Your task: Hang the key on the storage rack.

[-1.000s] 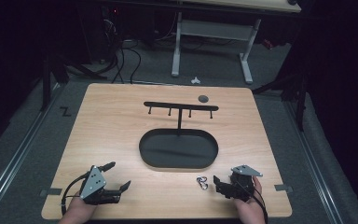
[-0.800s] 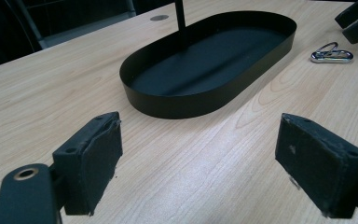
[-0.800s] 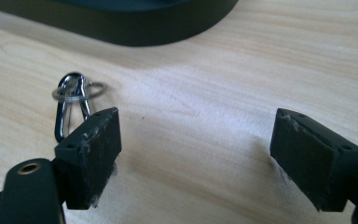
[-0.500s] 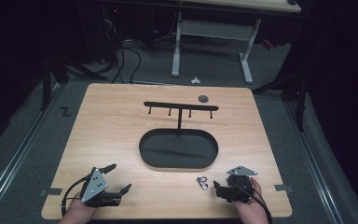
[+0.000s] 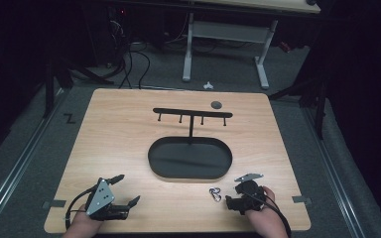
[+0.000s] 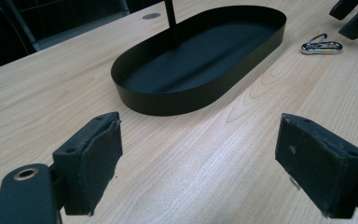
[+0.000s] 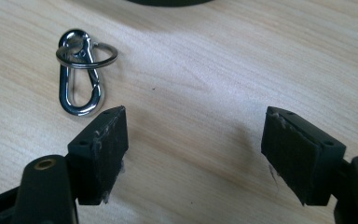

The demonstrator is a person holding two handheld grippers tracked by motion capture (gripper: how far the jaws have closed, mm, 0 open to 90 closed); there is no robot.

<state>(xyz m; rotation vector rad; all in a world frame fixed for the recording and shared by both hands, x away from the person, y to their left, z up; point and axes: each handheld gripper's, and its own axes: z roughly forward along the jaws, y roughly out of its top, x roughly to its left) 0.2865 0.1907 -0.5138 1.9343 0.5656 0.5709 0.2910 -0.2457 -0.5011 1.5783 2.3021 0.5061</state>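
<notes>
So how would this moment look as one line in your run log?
left gripper: open, idle | right gripper: open, jaws just opened wider, nothing between | carabiner: on table, beside right gripper, untouched

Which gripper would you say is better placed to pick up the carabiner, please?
The right gripper: its open jaws sit just beside the carabiner, while the left gripper is far across the table.

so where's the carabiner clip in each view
High view: carabiner clip lies on the table, just left of the right gripper.
Left gripper view: upper right, beside the tray.
Right gripper view: upper left, above the near jaw.
Shared landmark: black oval tray.
</notes>
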